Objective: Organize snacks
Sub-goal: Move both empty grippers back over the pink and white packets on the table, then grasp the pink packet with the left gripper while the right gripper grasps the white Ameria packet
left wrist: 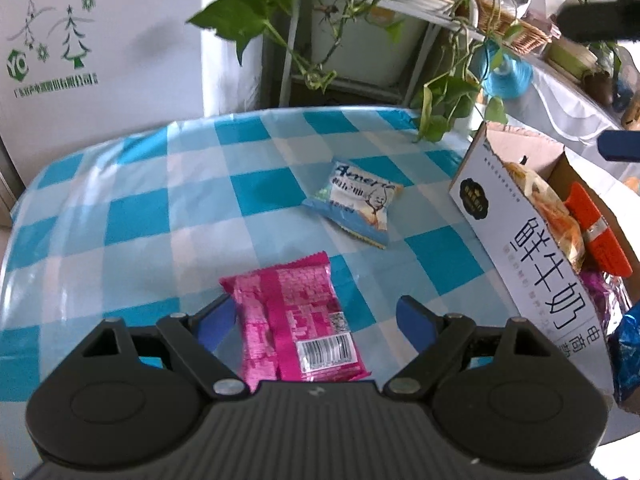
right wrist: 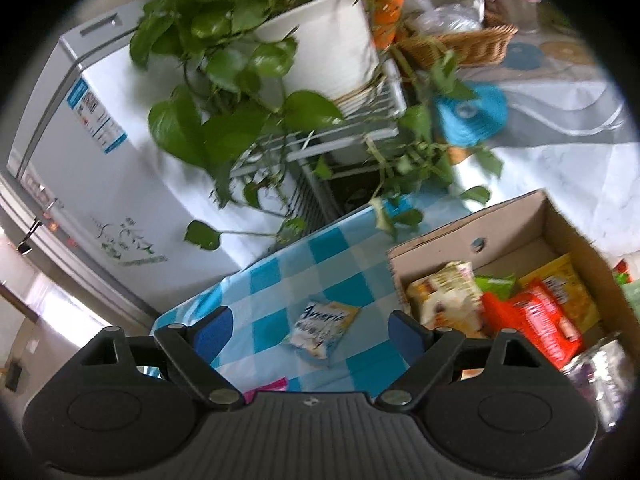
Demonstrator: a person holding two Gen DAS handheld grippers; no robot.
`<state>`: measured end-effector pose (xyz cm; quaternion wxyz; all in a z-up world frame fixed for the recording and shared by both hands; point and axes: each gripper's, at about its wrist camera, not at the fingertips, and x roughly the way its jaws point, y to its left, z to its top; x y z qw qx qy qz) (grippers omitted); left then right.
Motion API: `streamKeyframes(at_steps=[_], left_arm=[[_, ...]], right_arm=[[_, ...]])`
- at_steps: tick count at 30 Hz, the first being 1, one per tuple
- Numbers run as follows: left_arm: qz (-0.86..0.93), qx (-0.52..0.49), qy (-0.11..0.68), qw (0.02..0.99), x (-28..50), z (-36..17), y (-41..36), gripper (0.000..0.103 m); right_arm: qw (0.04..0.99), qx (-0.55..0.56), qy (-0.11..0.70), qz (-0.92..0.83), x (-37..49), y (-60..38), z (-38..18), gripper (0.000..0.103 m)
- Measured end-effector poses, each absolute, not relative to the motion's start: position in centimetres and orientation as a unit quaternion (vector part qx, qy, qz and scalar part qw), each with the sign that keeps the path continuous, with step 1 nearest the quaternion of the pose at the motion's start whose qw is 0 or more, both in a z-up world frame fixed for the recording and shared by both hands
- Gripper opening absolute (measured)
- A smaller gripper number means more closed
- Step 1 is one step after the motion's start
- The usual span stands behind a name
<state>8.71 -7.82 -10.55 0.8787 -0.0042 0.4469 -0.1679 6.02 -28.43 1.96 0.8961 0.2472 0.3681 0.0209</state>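
On the far left we had the white fridge [left wrist: 100, 40] with its green tree print, standing behind the tabletop [left wrist: 120, 208] in its blue check cloth. Our left tool [left wrist: 316, 320] was spread wide over the pink pack [left wrist: 296, 320]. The pack lay flat on the cloth between the blue fingers [left wrist: 416, 324], and nothing was pinching it as far as we could see. A bit further back and to the right sat the blue pack [left wrist: 354, 208], on its own and well apart from the pink one.

Right of that was the box [left wrist: 516, 236] at the tabletop's edge, already stuffed with snacks. An orange pack [right wrist: 540, 328] and a yellow one [right wrist: 568, 284] showed in the right wrist view. Our right tool [right wrist: 312, 330] was wide too, empty, up above the cloth. Vine leaves [right wrist: 224, 112] hung behind everything.
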Motion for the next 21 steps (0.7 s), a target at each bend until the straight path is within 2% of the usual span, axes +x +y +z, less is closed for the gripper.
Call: streamKeyframes(at_steps=[7, 9, 11, 14, 17, 21], left_arm=[[-0.163, -0.017, 0.443, 0.881, 9.1, -11.2, -7.3, 0.087], [-0.160, -0.021, 0.440, 0.883, 9.1, -11.2, -7.1, 0.081], [-0.155, -0.010, 0.436, 0.886, 9.1, -11.2, -6.9, 0.067], [-0.153, -0.017, 0.437, 0.886, 9.1, -11.0, -6.2, 0.057], [-0.148, -0.034, 0.437, 0.887, 9.2, -10.8, -5.1, 0.050], [-0.141, -0.043, 0.437, 0.887, 9.0, -10.8, -3.9, 0.048]], right_arm=[[0.882, 0.252, 0.397, 0.029, 7.6, -26.6, 0.3, 0.090], [0.879, 0.250, 0.405, 0.029, 8.1, -26.0, -0.2, 0.090], [0.876, 0.248, 0.413, 0.033, 8.7, -25.3, -0.7, 0.090], [0.871, 0.245, 0.424, 0.039, 9.7, -24.5, -1.4, 0.090], [0.868, 0.233, 0.438, 0.036, 10.9, -23.6, -2.3, 0.090], [0.862, 0.217, 0.456, 0.023, 12.1, -22.7, -3.6, 0.090]])
